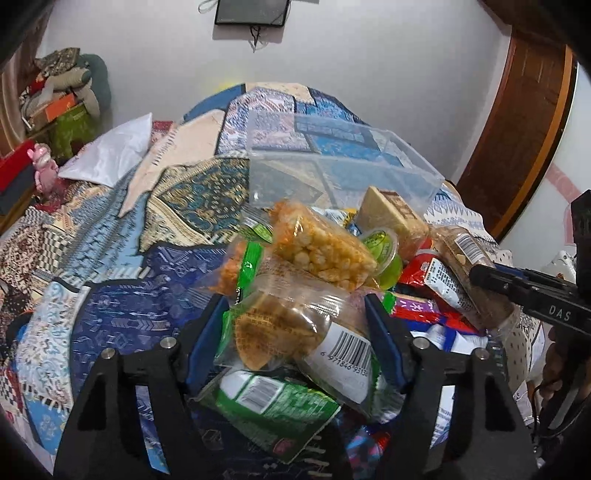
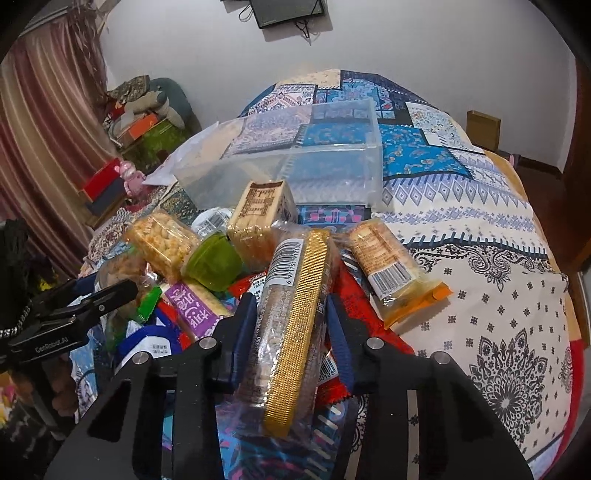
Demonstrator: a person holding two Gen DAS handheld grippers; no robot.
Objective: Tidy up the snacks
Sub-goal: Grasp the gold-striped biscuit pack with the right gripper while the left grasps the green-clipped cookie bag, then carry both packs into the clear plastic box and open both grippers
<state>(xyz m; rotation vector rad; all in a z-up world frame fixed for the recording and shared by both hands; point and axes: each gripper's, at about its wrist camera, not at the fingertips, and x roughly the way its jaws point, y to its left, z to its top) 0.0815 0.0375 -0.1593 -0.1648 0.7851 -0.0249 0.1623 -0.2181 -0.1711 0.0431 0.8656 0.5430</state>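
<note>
The snacks lie heaped on a bed (image 2: 491,266) spread with a patchwork quilt — blue, cream and paisley panels. Behind the heap stands a clear plastic bin (image 2: 295,162), on the quilt, just beside the pile. The left gripper (image 1: 295,332) has its fingers clenched on a clear packet of crisp cakes with a barcode (image 1: 295,328), at the near edge of the pile. The right gripper (image 2: 291,325) grasps a long clear packet with a gold strip (image 2: 295,314), at the pile's near side. A green jelly cup (image 2: 214,264) and a tan box (image 2: 258,218) sit among the other packets. The room has a white wall with a dark screen (image 1: 251,13) mounted high, a pink curtain (image 2: 48,129) at the left, a wooden door frame (image 1: 517,129) at the right, and cluttered boxes in the corner (image 1: 62,107).
</note>
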